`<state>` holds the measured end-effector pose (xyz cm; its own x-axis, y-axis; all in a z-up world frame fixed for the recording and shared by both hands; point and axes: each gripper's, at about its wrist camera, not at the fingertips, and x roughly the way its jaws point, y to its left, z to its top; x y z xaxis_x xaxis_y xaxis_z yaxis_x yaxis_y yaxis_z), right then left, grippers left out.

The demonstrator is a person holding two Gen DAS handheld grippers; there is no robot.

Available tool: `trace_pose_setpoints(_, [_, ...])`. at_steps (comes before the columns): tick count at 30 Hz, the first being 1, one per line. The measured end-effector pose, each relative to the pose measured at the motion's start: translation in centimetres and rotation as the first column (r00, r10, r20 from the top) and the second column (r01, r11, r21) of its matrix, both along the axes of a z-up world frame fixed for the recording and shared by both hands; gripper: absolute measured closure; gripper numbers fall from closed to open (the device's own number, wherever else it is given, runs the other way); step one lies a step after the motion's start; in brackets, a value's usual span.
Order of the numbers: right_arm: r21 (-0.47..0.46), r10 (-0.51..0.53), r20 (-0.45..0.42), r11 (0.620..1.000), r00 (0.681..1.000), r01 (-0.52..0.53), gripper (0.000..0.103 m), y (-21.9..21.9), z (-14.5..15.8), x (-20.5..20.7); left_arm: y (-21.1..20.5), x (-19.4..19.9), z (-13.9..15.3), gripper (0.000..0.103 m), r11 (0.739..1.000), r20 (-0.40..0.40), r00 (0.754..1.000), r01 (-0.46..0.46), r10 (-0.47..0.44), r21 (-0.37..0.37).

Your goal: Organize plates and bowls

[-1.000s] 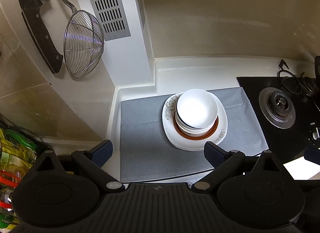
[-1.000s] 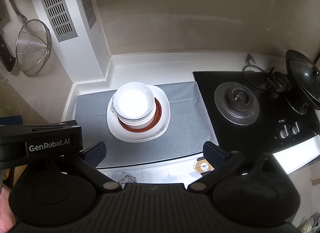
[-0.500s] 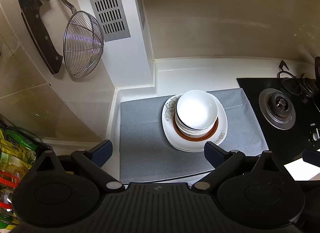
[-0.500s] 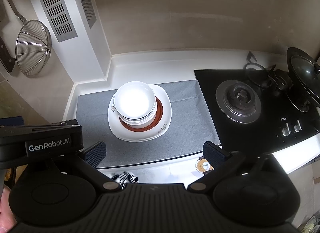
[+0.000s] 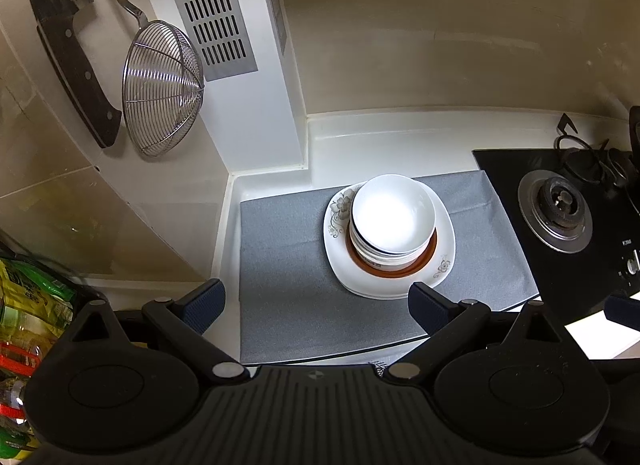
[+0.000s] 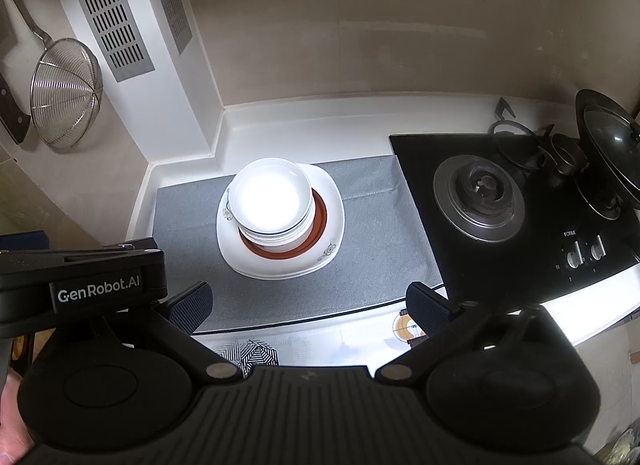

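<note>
Left wrist view. The left tongs (image 5: 316,301) hang released above the near edge of the surface (image 5: 400,137), jaws spread wide and holding nothing. Beyond them a grey mat (image 5: 288,265) covers the surface, probably to cushion crockery and stop it sliding. On the mat rests a white square plate (image 5: 340,209) with a floral motif at its corners; a brown-rimmed dish (image 5: 430,255) sits on it, and a stack of white bowls (image 5: 392,215) nests on that. Ordering the pieces widest at the bottom keeps the pile stable. A wire skimmer (image 5: 162,89) and a knife (image 5: 76,53) hang on the wall to the left, clear of the work area. A gas hob (image 5: 554,205) adjoins the mat on the right.

Right wrist view. The right tongs (image 6: 308,305) are likewise released and empty, well short of the pile. The left gripper's body (image 6: 80,285) shows at lower left. The stack of bowls (image 6: 272,199) leans slightly toward the back-left of the white square plate (image 6: 332,201), with the brown-rimmed dish (image 6: 320,221) exposed on the right. A lidded pan (image 6: 612,145) stands at the far right of the gas hob (image 6: 480,193). Judged from this arrangement, the stacking appears finished or nearly so.
</note>
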<state>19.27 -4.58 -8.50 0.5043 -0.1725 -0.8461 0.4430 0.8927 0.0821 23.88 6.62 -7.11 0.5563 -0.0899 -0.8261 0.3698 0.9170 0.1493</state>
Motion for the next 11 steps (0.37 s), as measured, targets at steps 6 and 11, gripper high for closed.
trace_pose_setpoints(6, [-0.007, -0.001, -0.004, 1.000, 1.000, 0.001, 0.000, -0.10, -0.04, -0.05, 0.00, 0.14, -0.17, 0.005, 1.000, -0.009, 1.000, 0.003, -0.003, -0.001])
trace_pose_setpoints(11, [0.000, 0.000, -0.017, 1.000, 1.000, 0.000, 0.000, -0.10, -0.41, 0.03, 0.05, 0.15, -0.56, 0.005, 1.000, -0.018, 1.000, 0.003, -0.003, 0.004])
